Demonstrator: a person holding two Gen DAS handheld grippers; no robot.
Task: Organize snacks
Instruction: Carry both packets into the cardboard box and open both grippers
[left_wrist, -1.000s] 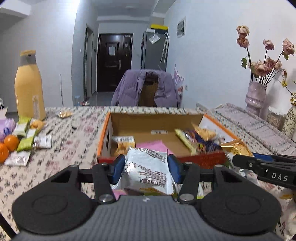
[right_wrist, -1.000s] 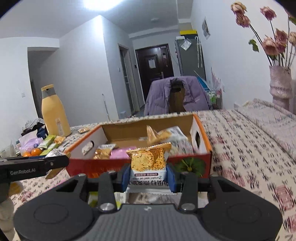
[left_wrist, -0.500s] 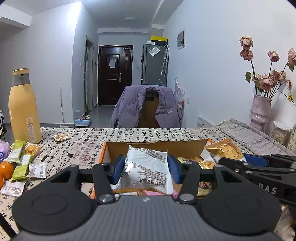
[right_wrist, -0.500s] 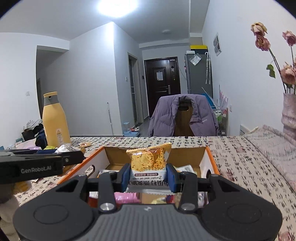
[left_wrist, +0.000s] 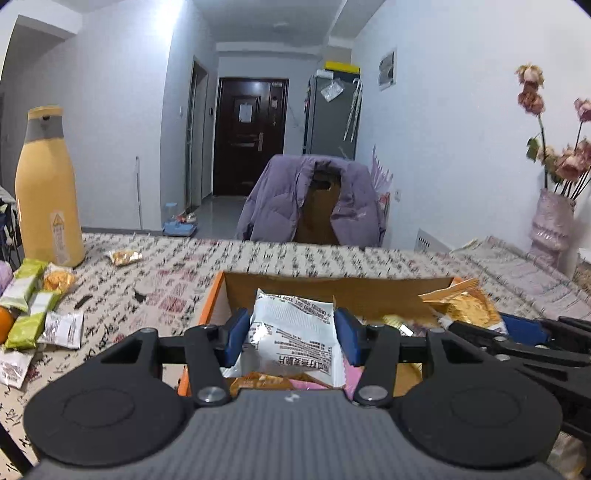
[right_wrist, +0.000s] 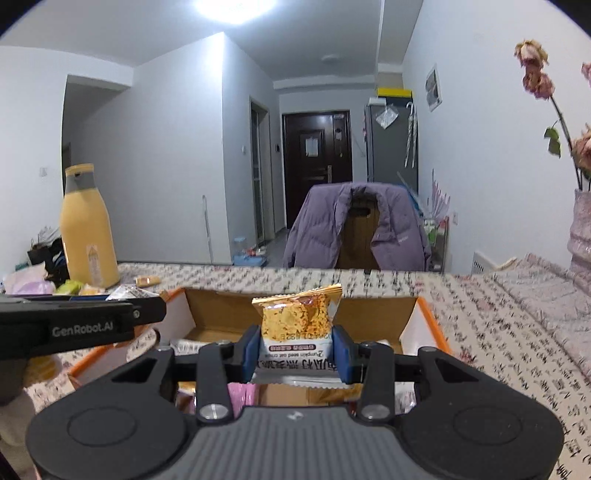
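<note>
My left gripper (left_wrist: 291, 338) is shut on a white snack packet (left_wrist: 295, 332) with black print, held over the open orange cardboard box (left_wrist: 212, 306). In the right wrist view my right gripper (right_wrist: 295, 349) is shut on a yellow crisp packet (right_wrist: 297, 321), also above the same box (right_wrist: 428, 317). Inside the box lie pink and orange packets, partly hidden by the grippers. The right gripper's body (left_wrist: 524, 339) shows at the right of the left wrist view, with its golden packet (left_wrist: 469, 306) beside it. The left gripper's arm (right_wrist: 81, 325) crosses the left of the right wrist view.
A tall yellow bottle (left_wrist: 46, 192) stands at the table's far left, with green and white snack packets (left_wrist: 33, 314) and an orange (left_wrist: 4, 325) near it. One small packet (left_wrist: 125, 256) lies further back. A chair with a purple jacket (left_wrist: 314, 203) faces the table; a vase of dried roses (left_wrist: 552, 221) stands right.
Both grippers have moved forward with their packets, from in front of the box's near wall to above its inside. The box now sits lower and closer in both views.
</note>
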